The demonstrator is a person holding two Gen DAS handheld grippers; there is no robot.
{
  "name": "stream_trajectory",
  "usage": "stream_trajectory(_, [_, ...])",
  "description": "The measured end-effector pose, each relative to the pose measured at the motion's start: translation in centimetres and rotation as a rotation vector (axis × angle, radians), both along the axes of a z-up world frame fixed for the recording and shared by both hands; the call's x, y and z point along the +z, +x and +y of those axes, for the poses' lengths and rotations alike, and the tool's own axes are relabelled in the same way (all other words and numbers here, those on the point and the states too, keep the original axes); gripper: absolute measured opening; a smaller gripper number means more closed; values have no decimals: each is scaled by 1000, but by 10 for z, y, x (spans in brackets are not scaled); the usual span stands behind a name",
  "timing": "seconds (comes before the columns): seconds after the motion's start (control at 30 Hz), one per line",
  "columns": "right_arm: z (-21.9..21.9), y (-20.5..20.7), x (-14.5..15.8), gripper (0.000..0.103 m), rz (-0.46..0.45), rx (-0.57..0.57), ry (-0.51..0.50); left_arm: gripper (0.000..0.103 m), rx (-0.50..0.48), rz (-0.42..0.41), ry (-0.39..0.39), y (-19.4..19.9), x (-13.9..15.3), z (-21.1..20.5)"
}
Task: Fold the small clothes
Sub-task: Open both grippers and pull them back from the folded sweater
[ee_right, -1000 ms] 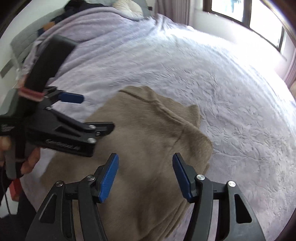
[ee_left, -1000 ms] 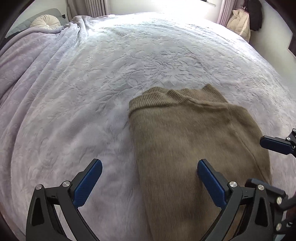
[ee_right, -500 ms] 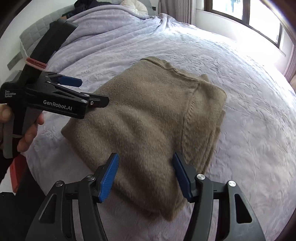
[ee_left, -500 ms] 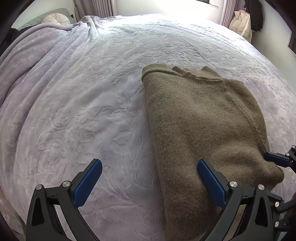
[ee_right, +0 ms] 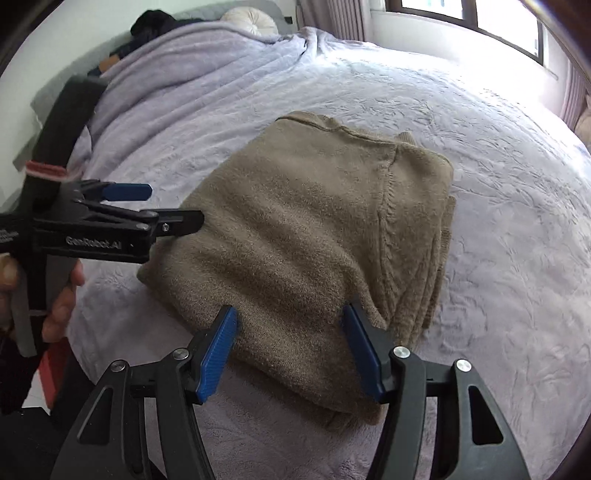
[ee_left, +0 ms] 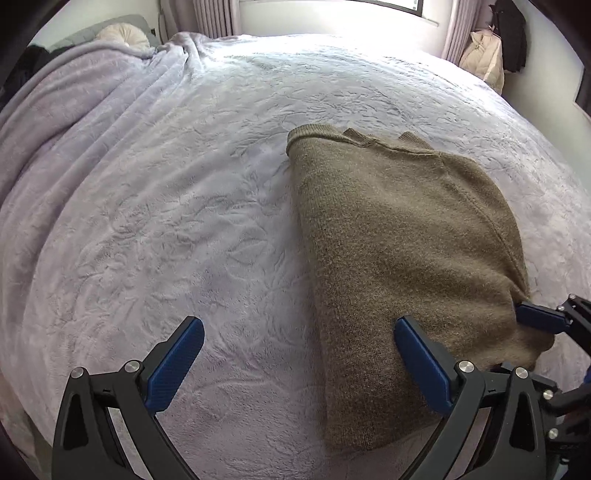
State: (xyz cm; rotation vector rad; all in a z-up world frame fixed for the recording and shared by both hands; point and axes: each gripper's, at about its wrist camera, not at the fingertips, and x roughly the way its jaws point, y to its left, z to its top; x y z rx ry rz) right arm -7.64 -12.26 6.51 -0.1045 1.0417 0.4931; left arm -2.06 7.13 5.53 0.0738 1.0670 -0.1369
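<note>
A folded olive-brown knit sweater (ee_left: 399, 258) (ee_right: 306, 236) lies flat on the lilac bed cover, collar end toward the far side. My left gripper (ee_left: 295, 354) hangs wide open over the sweater's near left edge: its right pad is above the knit, its left pad above bare cover. From the right wrist view the left gripper (ee_right: 166, 206) shows sideways at the sweater's left side, held by a hand. My right gripper (ee_right: 291, 339) stands open just above the near right corner, with knit showing between its pads and nothing gripped. One of its fingers (ee_left: 535, 317) reaches the sweater's right corner.
The embossed lilac bed cover (ee_left: 166, 229) stretches wide on all sides. A rumpled blanket (ee_right: 177, 85) and a round cushion (ee_right: 251, 20) lie at the head end, left. The near bed edge and floor (ee_right: 48, 365) sit at bottom left. Coats (ee_left: 487, 51) hang at far right.
Both grippers drew back toward the near edge of the bed, so the whole folded sweater now shows ahead of them. The sweater itself lies still, and both jaws kept their width.
</note>
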Motion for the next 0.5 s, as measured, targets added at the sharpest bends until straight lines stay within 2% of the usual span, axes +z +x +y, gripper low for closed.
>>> stream_trajectory(0.07, [-1,-6,-1,64,-8,-2,-13,103,-5,-6,17,0,-3,-4])
stream_trajectory(0.2, [-7,-13,-2,64,3,-22,7,103,0,8,-6,1,-6,0])
stream_trajectory(0.33, [-13,-22,13,65,-6,-38,0,103,13,-1,-15,-5,7,3])
stream_trajectory(0.4, [-14,-29,27,68,-35,-49,-2,103,8,-16,-8,-9,14,-1])
stream_trajectory(0.47, [-16,-29,38,78,-58,-82,-18,103,-2,-28,-17,-12,21,-5])
stream_trajectory(0.5, [-16,-27,42,78,-59,-101,-39,103,-5,-34,-20,-13,24,-7])
